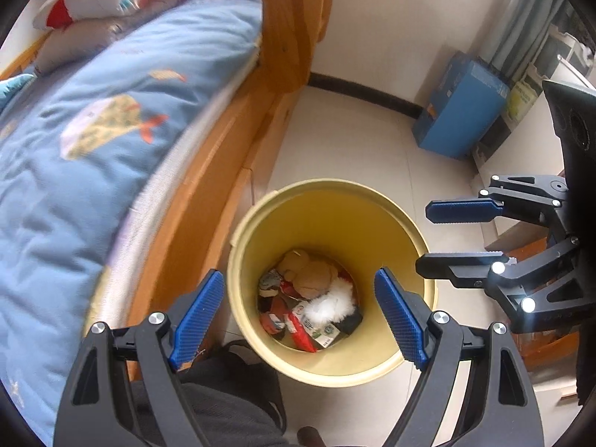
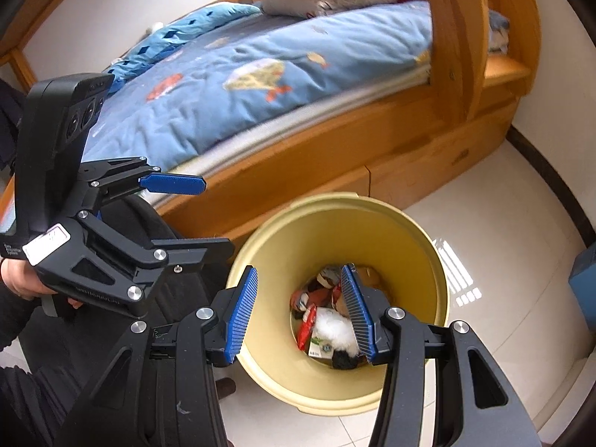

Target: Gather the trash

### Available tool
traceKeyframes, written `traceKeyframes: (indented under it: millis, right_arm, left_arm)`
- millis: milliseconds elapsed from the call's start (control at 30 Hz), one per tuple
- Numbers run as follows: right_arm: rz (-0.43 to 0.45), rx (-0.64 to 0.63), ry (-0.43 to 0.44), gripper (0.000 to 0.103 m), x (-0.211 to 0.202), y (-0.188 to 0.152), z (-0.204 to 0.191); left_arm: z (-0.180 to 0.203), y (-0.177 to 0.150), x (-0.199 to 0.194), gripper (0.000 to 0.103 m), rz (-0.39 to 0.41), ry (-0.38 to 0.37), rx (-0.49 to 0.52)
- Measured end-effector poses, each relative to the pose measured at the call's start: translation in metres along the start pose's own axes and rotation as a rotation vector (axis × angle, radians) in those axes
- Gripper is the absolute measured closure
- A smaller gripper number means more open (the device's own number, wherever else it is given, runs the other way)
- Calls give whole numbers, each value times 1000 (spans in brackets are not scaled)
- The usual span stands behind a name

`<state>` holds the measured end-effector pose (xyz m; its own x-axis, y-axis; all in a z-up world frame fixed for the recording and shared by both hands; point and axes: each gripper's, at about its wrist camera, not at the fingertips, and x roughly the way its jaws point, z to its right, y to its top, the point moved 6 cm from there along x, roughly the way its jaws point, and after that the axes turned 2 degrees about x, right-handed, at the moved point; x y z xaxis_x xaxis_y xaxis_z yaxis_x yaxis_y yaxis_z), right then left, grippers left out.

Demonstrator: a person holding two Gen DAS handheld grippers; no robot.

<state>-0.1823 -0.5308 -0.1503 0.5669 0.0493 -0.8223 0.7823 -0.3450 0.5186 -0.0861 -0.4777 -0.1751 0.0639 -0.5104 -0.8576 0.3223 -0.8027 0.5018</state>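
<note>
The left gripper (image 1: 300, 313) gapes wide and empty, the right gripper (image 2: 301, 313) narrower, also empty, both above the yellow bin (image 1: 406, 223) on the floor tiles beside the bed frame (image 1: 238, 141); its trash (image 1: 309, 301), wrappers and white fluff, looks light, crushable; pinch an edge.

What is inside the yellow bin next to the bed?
The yellow bin holds a heap of trash: a white fluffy piece, a tan crumpled lump, red wrappers and a small printed carton. What lies beneath the heap is covered.
</note>
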Motion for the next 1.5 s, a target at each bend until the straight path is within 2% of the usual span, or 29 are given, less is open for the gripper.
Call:
traceKeyframes:
  millis: [167,400,600,733,833,1167,1233,1500]
  right_arm:
    - [58,-43,-2,56,-7,23,-29]
    - [134,-136,25,56,-2,57,-90]
    - [243,-202,52,55,2,87,-148]
    - [321,-220,81,54,4,105,-189]
    - [343,-234,101,50,10,116,-215]
    - [430,-251,185,32,17,134,-285]
    - [457,-233,188,21,16,137,-294]
    - [490,-229,237,17,18,146,-325]
  left_arm:
    - [-20,0,-39,20,86,48,-42]
    - [-69,-11,-109,15,232,182,-158]
    - [-128,-49,-170,15,343,361,-327]
    - [-157,-75,-206,12,401,494,-400]
    - [-171,-90,-227,9,443,546,-452]
    - [-194,-132,-290,4,542,718,-562]
    - [-199,-142,-300,4,551,745,-584]
    - [-224,-180,-325,4,548,848,-693]
